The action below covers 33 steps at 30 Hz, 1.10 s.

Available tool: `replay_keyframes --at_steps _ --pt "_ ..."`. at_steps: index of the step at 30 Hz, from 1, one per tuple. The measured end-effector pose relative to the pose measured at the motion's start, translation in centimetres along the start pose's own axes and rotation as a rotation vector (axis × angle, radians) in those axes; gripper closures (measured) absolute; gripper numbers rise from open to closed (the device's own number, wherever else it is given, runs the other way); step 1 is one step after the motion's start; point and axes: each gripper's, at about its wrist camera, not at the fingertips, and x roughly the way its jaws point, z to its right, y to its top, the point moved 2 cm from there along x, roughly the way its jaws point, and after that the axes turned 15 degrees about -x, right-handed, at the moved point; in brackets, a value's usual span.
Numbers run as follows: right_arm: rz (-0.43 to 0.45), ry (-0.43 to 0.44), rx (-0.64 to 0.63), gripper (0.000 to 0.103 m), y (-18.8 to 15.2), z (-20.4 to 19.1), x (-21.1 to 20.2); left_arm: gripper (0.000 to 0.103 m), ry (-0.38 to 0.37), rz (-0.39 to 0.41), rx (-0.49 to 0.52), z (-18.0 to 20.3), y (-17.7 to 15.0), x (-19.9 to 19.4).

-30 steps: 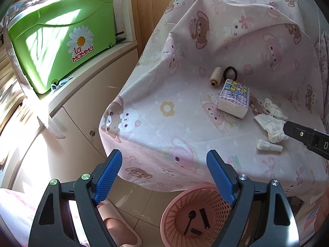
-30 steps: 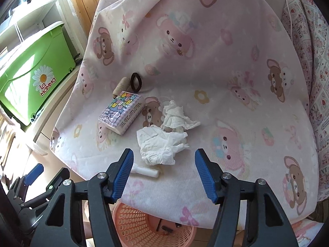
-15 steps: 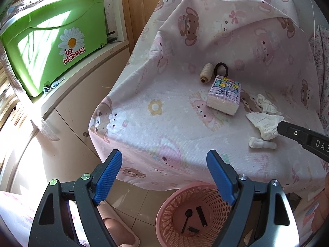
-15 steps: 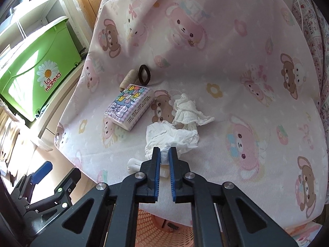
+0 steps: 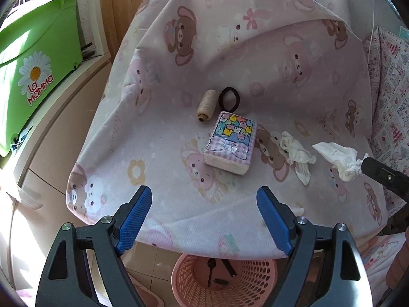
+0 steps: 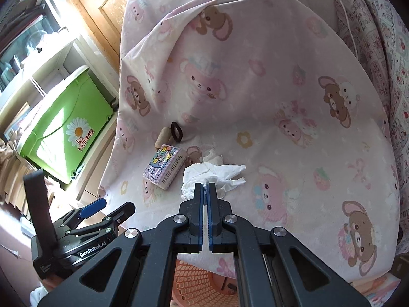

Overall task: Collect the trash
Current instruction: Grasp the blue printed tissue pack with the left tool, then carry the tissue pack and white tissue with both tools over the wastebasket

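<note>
A: Tissue first: how should the right gripper finish this step?

B: Its jaws are pinched nearly together on the crumpled white tissue, which hangs off the bear-print sheet. I'd say keep the squeeze firm and carry it low over the sheet's edge to the pink basket below (a thin wad can slip out easily), releasing only once above the rim.

A: And the left gripper?

B: Wide open, holding nothing, hovering near the sheet's front edge.

A: How does the tissue look?

B: Wrinkled, soft, with a loose corner trailing. A second crumpled tissue lies on the sheet just beside the tissue pack.
</note>
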Motion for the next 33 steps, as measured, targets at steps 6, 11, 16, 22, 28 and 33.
replay_keyframes --at_steps 6,11,16,22,28,33 --pt "-0.015 0.006 0.064 0.1 -0.5 2.5 -0.5 0.025 -0.036 -0.067 -0.012 1.8 2.5 2.3" --pt "-0.028 0.001 0.006 0.1 -0.5 2.4 -1.0 0.026 -0.038 -0.15 0.017 3.0 3.6 4.8" --pt "-0.049 -0.021 -0.003 0.1 -0.9 2.4 -0.8 0.033 -0.016 -0.173 0.014 3.4 4.5 6.5" --pt "-0.038 -0.06 -0.016 0.1 -0.7 2.4 -1.0 0.051 -0.013 -0.216 0.008 3.3 5.0 6.7" --pt "-0.023 -0.069 -0.007 0.1 -0.5 2.4 -1.2 0.05 -0.05 -0.146 0.028 2.9 4.7 2.9" --pt "-0.009 -0.064 -0.004 0.1 -0.7 2.2 -1.7 0.05 -0.074 -0.129 -0.005 1.7 3.9 0.8"
